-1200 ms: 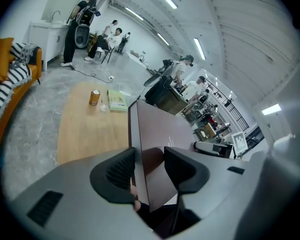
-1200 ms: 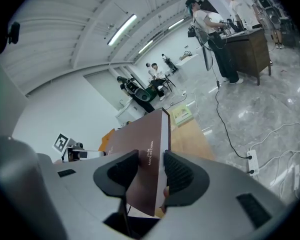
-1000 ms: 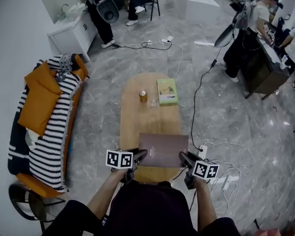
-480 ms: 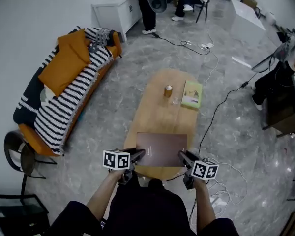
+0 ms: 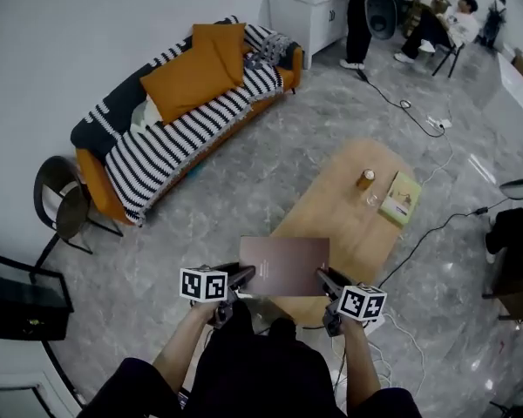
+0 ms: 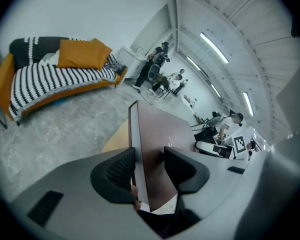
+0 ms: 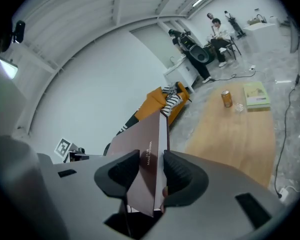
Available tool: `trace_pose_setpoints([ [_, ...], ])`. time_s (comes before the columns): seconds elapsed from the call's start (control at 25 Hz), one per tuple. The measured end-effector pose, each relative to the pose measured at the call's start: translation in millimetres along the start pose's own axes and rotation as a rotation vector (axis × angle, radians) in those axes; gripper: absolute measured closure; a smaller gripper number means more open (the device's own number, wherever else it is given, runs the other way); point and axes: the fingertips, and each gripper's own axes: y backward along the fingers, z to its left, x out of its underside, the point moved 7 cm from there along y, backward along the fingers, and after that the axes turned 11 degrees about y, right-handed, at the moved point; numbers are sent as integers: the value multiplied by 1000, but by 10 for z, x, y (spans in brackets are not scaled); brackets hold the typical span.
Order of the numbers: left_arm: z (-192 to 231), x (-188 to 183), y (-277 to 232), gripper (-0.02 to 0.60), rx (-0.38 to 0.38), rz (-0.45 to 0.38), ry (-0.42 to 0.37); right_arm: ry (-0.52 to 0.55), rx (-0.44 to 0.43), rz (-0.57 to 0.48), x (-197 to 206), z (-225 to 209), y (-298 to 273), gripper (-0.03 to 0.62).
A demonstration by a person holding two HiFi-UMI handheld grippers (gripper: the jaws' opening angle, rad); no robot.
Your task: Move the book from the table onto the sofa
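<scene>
Left gripper (image 5: 246, 275) and right gripper (image 5: 323, 278) each clamped one side edge of the book (image 5: 285, 265), supporting it level for carriage toward the sofa (image 5: 179, 134).

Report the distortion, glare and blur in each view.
Head view: the fisheye curves the sofa and the room edges, the corners darken, the glossy floor shows pale reflections, and there is no motion blur. Left gripper view: black circular border, the ceiling strip lights glare, the book is sharp. Right gripper view: same border, and a lamp flares at the left edge.
</scene>
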Motion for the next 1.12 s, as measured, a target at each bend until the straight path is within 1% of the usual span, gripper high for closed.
trace_pose_setpoints([
  [0.16, 489, -126, 458, 391, -33, -68, 58, 46, -71, 60, -73, 439, -580, 425],
  [0.32, 1062, -288, 938, 393, -47, -119, 110, 100, -120, 110, -128, 959, -1206, 427],
  [0.48, 1642, -516, 1352, 396, -47, -150, 152, 138, -140, 150, -169, 1468, -1822, 428],
  [0.64, 2155, -678, 1648, 396, -37, -168, 192, 170, -151, 185, -171, 1861, -2330, 428],
  [0.88, 2653, -877, 2069, 396, -46, -214, 226, 191, -184, 215, -193, 2340, -2890, 428],
  [1.12, 2923, -1055, 2290, 396, -52, -264, 273, 221, -224, 253, -354, 2608, -3310, 428],
])
